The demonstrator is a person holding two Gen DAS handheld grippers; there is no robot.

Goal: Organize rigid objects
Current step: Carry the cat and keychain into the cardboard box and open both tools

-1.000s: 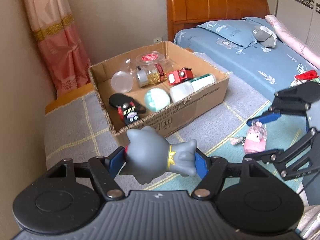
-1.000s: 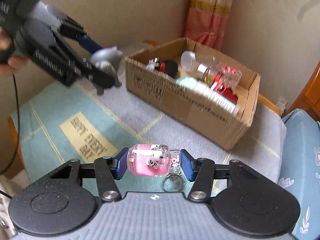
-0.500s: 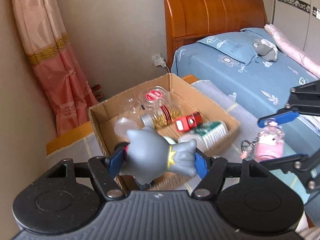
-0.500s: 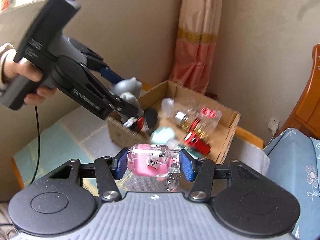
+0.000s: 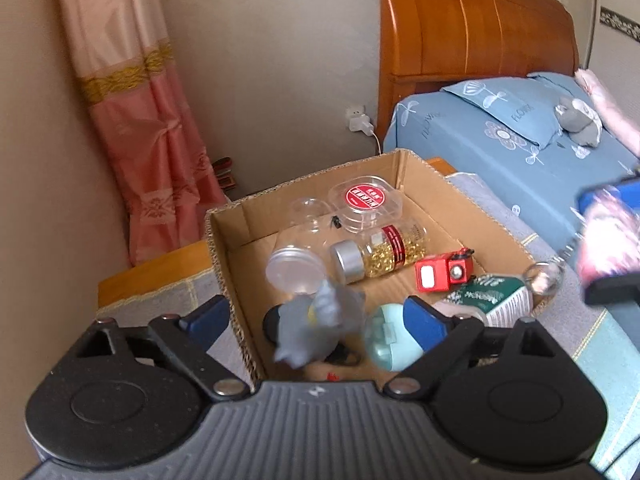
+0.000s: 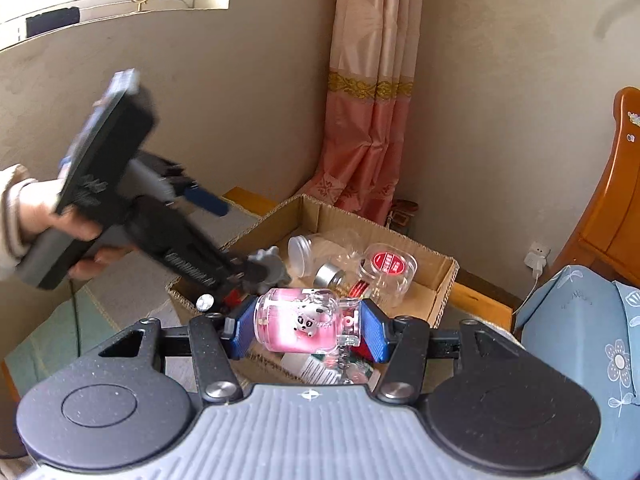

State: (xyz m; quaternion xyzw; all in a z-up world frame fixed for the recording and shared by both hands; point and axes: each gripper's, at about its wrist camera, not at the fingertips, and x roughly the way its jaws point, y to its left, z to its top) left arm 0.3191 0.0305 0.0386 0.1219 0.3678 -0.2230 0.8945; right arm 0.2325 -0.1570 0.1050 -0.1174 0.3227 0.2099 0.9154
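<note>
- Left claw (image 5: 316, 322): jaws opening, blue pads standing wide apart above the near end of the cardboard box (image 5: 416, 168). Neither pad touches anything.
- Grey figurine (image 5: 316, 326): between the open pads, free of both, blurred, over the box interior near its front wall. In the right wrist view it shows at the tip of the left claw (image 6: 256, 270).
- Right claw (image 6: 306, 330): narrow, pads pressed on both ends of a pink keychain bottle (image 6: 300, 324) lying crosswise, a small panda figure on its face. It is held over the box's near edge.
- Box contents, left wrist view: clear jar with red lid (image 5: 366, 204), bottle of yellow capsules with a silver cap (image 5: 380, 254), clear jar with frosted lid (image 5: 294, 268), red toy vehicle (image 5: 442, 272), round teal item (image 5: 386, 340), green-and-white carton (image 5: 490, 300).
- A person's hand (image 6: 52, 220), with a pale sleeve cuff, grips the left tool's handle.
- The box rests on a grey cloth-covered tabletop (image 5: 492, 216) beside a bed with blue bedding (image 5: 472, 136).
</note>
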